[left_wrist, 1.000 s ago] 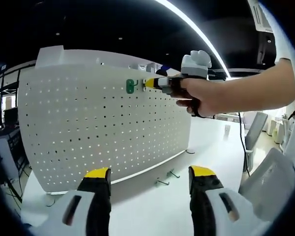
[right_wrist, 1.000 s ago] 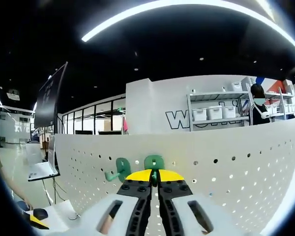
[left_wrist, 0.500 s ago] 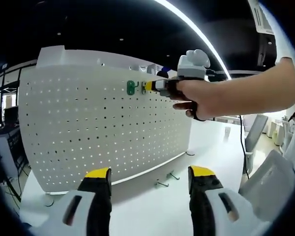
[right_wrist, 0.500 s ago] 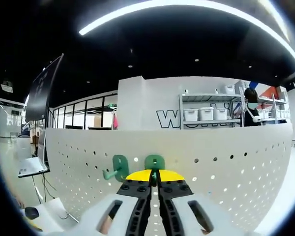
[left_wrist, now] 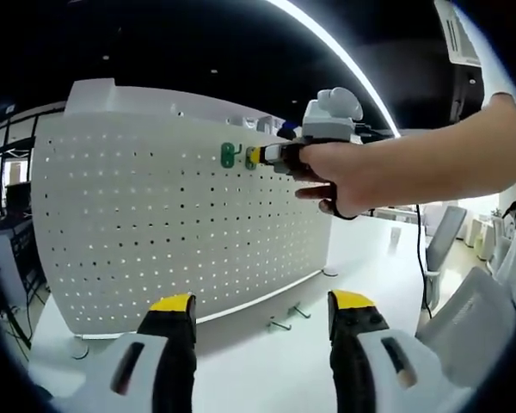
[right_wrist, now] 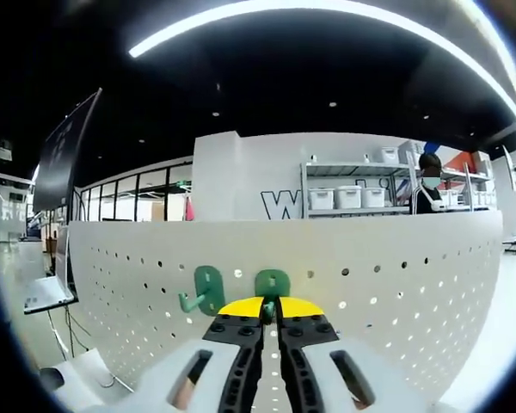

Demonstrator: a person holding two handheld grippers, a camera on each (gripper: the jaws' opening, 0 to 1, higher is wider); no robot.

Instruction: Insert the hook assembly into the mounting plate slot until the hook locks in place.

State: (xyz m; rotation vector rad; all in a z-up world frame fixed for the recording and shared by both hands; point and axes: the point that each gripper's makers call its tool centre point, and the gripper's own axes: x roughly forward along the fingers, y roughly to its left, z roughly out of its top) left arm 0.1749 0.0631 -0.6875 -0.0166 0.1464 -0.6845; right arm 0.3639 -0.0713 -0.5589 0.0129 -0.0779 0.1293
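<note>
A white pegboard (left_wrist: 181, 224) stands upright on the table. In the right gripper view my right gripper (right_wrist: 271, 308) is shut on a green hook (right_wrist: 273, 285) whose plate lies against the pegboard (right_wrist: 396, 301) near its top edge. A second green hook (right_wrist: 204, 291) hangs on the board just left of it. The left gripper view shows the right gripper (left_wrist: 256, 156) held by a hand (left_wrist: 344, 176), its yellow tips at the board beside the hung green hook (left_wrist: 228, 155). My left gripper (left_wrist: 262, 303) stands open low in front of the board, holding nothing.
Two small metal hooks (left_wrist: 289, 317) lie on the white table (left_wrist: 370, 267) at the pegboard's foot. A chair (left_wrist: 443, 237) stands at the far right. Behind the board in the right gripper view are shelves with white bins (right_wrist: 353, 200) and a person (right_wrist: 427, 185).
The right gripper has edged left along the board's top with its hook, closing toward the hung hook. The left gripper has stayed open and almost still.
</note>
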